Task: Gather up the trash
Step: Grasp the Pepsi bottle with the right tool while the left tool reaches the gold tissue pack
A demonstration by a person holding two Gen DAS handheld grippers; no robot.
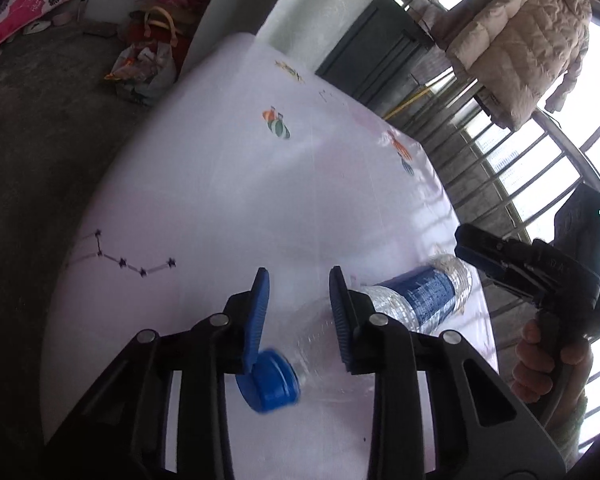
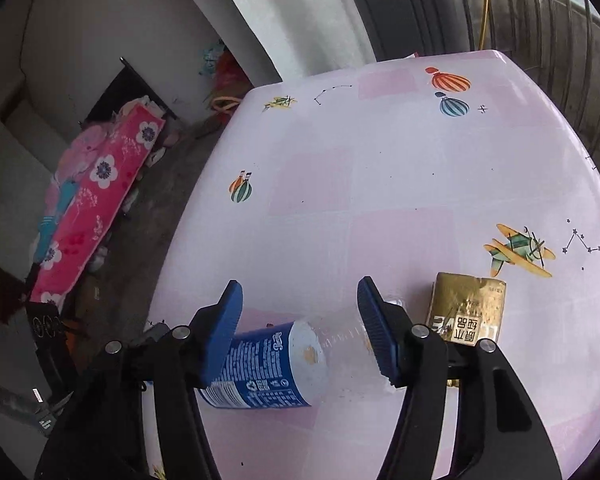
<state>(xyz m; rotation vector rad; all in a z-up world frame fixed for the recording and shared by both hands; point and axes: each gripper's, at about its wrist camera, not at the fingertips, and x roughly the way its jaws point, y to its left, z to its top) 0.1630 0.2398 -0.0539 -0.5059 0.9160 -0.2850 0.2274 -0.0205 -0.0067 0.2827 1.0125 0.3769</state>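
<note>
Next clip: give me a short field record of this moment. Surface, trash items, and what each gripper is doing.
surface: pink table with balloon and plane prints
trash: clear plastic bottle lying on its side, blue cap; gold carton beside it
left gripper: jaws straddle the bottle's neck end, grip unclear
right gripper: open, jaws either side of the bottle's base

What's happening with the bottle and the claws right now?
Left claw at the bottle neck, near the blue cap, not pinching. Right claw open over the label end. Gold carton lies beside it. Nothing blocking.
</note>
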